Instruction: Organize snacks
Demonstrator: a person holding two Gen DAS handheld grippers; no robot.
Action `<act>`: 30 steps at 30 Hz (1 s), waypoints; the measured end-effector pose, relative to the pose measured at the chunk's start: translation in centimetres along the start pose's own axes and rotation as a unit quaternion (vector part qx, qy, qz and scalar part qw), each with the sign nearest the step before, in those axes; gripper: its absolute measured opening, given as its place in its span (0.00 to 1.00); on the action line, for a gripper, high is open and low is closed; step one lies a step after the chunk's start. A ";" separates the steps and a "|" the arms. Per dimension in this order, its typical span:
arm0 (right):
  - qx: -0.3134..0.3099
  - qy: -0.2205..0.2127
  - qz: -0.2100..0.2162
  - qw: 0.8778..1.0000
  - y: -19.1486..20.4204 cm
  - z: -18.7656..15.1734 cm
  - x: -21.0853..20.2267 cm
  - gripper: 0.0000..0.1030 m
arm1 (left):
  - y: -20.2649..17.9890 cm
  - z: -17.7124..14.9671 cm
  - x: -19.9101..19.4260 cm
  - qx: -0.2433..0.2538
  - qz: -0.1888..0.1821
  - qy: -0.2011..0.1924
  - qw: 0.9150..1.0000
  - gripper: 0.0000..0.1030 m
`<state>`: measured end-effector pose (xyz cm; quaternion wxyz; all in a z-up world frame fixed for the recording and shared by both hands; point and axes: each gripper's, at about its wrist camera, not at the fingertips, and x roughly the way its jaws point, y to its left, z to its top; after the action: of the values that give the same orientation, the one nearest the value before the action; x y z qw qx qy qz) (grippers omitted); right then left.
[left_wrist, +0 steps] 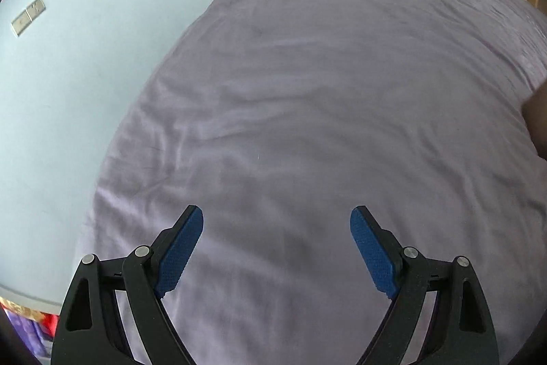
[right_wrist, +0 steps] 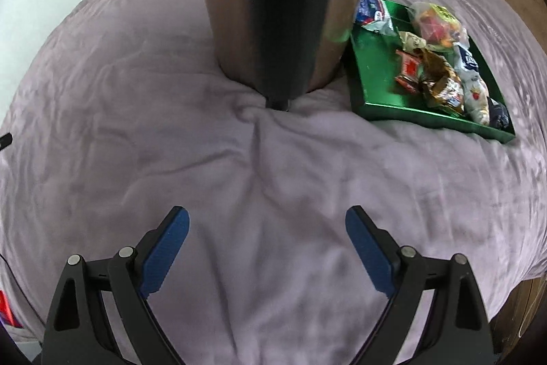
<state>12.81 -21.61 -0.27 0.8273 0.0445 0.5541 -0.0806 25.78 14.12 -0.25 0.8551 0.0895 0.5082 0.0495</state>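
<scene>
**Two tongs spread wide, snacks in the green tray**

Several snack packets (right_wrist: 441,57) lie heaped in the green tray (right_wrist: 372,70), which sits on the lilac bedspread (right_wrist: 239,166) ahead of your right tongs (right_wrist: 266,228) and off to their right, well apart from the blue pads (right_wrist: 367,248). A red wrapper (right_wrist: 410,67) lies nearest the tray's bare middle, with a brown crumpled one (right_wrist: 441,84) just beside it. A dark upright pole (right_wrist: 287,5) with a brown panel behind it presses into the cover straight ahead of those tongs, left of the tray. Your right tongs hang released with nothing between them. Your left tongs (left_wrist: 277,228) are likewise released over bare bedspread (left_wrist: 307,91), with the pale wall (left_wrist: 68,74) to their left.
</scene>
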 end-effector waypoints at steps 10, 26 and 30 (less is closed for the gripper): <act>-0.026 -0.064 -0.023 0.997 0.9 -1.5 4.6 1.00 | -0.5 1.4 5.6 0.009 -0.013 -0.011 1.000 0.86; -0.030 -0.101 -0.025 0.994 1.3 -2.5 4.5 1.00 | 3.0 0.7 7.9 0.068 -0.102 -0.033 0.992 0.99; -0.031 -0.100 -0.026 0.994 1.1 -2.4 4.4 1.00 | 3.3 0.0 7.2 0.057 -0.107 -0.041 0.992 0.99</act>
<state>12.46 -20.50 -5.32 0.8774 -0.0033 0.4714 -0.0888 29.27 18.58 -5.81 0.8689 0.0852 0.4817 -0.0754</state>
